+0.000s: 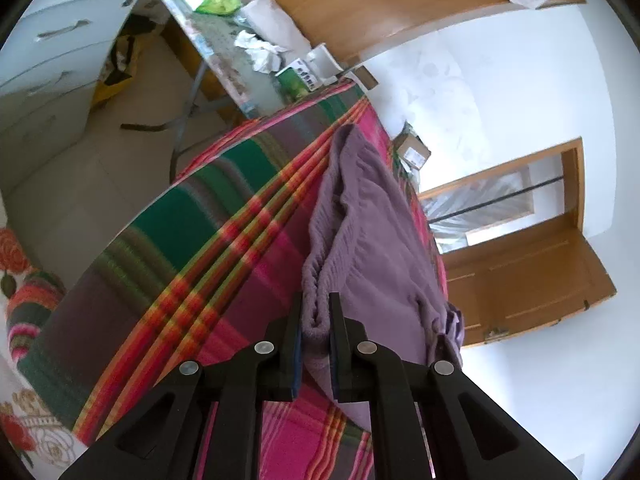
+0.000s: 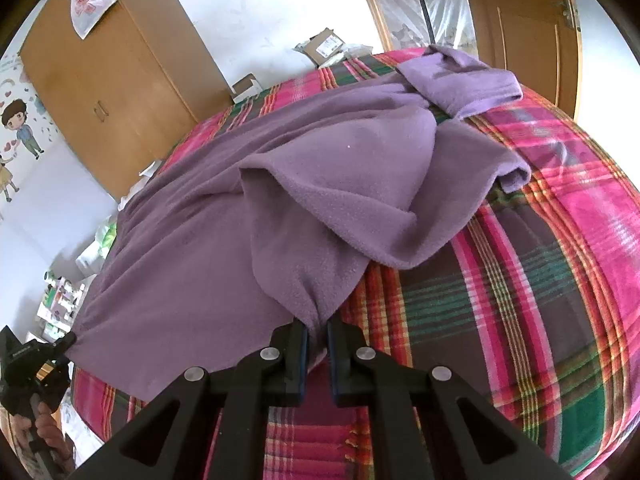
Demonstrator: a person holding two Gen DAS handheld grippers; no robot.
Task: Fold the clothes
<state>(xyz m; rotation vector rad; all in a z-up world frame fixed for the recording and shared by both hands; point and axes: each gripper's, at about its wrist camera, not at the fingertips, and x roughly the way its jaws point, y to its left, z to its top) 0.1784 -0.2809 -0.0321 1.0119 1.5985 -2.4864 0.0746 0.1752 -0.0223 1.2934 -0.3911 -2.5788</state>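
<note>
Nearest the lens in each wrist view, black gripper fingers with blue pads frame the scene. Left gripper (image 1: 316, 316): jaws drawn nearly together, clamping a gathered, ribbed edge of the purple fleece garment (image 1: 360, 216); the cloth bunches between the pads and hangs below them. Right gripper (image 2: 317, 334): jaws likewise nearly closed, pinching a narrow bunched corner of the same garment (image 2: 224, 216), from which the fabric fans upward and away. In the right wrist view the left gripper (image 2: 68, 340) appears at the lower left edge, holding another corner, with the person's hand (image 2: 44, 428) beneath it. The garment lies spread over a plaid bedcover (image 2: 540, 248) striped in pink, green and orange; one sleeve (image 2: 468, 80) rests folded toward the far edge of the bed. Beyond the bed stand small cardboard boxes (image 2: 324, 46), a wooden wardrobe (image 2: 116, 76) with a plastic bag (image 2: 90, 0) on its front, and a wooden door (image 2: 524, 16). From the left wrist, a cluttered folding table (image 1: 248, 48) and a white drawer unit (image 1: 56, 60) lie farther off.
</note>
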